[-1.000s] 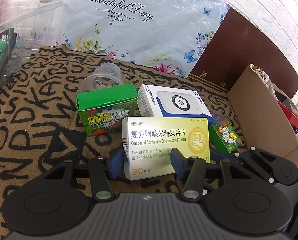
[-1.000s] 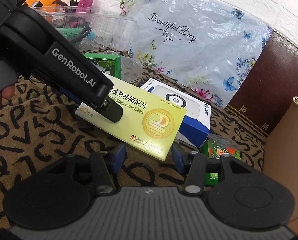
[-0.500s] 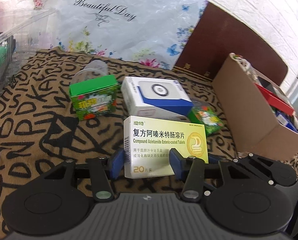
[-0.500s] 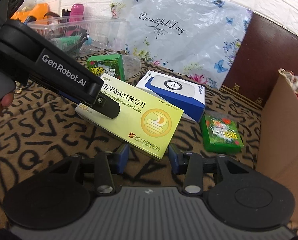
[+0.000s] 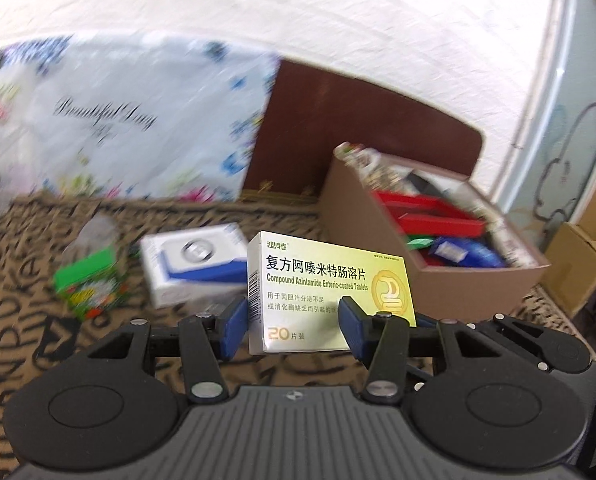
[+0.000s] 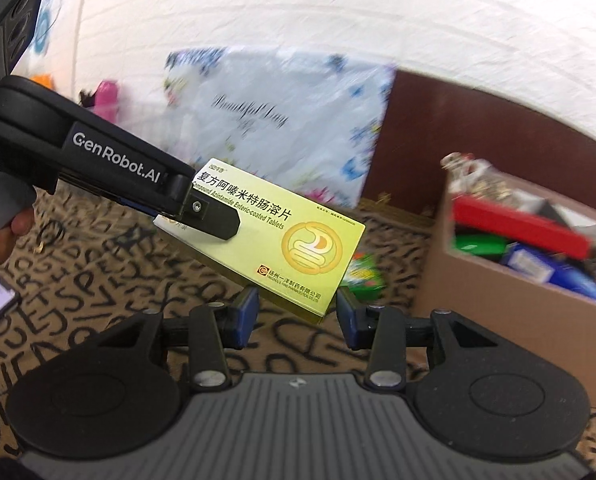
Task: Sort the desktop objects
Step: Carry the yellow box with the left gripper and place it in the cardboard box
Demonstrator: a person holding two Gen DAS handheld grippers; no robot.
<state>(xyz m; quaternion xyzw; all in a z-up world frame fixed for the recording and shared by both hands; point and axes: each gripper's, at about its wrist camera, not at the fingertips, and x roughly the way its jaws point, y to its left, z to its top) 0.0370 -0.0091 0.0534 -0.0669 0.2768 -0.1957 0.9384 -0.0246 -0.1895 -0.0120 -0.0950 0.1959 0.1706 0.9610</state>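
A: What is the left gripper [image 5: 290, 322] doing?

B: Its blue pads [image 5: 234, 320] are clenched on the short end of the yellow tablet box [image 5: 330, 292], which is off the lettered cloth [image 5: 26, 308] and higher than a second ago. Earlier the box hung low, in front of the white-and-blue box [image 5: 196, 262]. Now its right half sits in front of the wall of the cardboard box [image 5: 458, 280].

A: So the view has swung?

B: Yes, to the right. A second ago only the side of the cardboard box showed at the edge. Now its inside is visible, with red and blue packages lying in it. The green box [image 5: 92, 286] and the white-and-blue box have slid to the left and are blurred.

A: And the right gripper [image 6: 294, 318]?

B: Released, holding nothing. Its jaws stand apart below the lower corner of the yellow tablet box [image 6: 282, 236]; I cannot tell whether that corner lies between the pads or only in front of them. From there, the left gripper's black finger lies across the near end of the box.

A: Anything else changed in that view?

B: The cardboard box [image 6: 518, 320] has come in from the right edge and now fills the right side. A small green packet [image 6: 364, 274] lies on the cloth just behind the held box.
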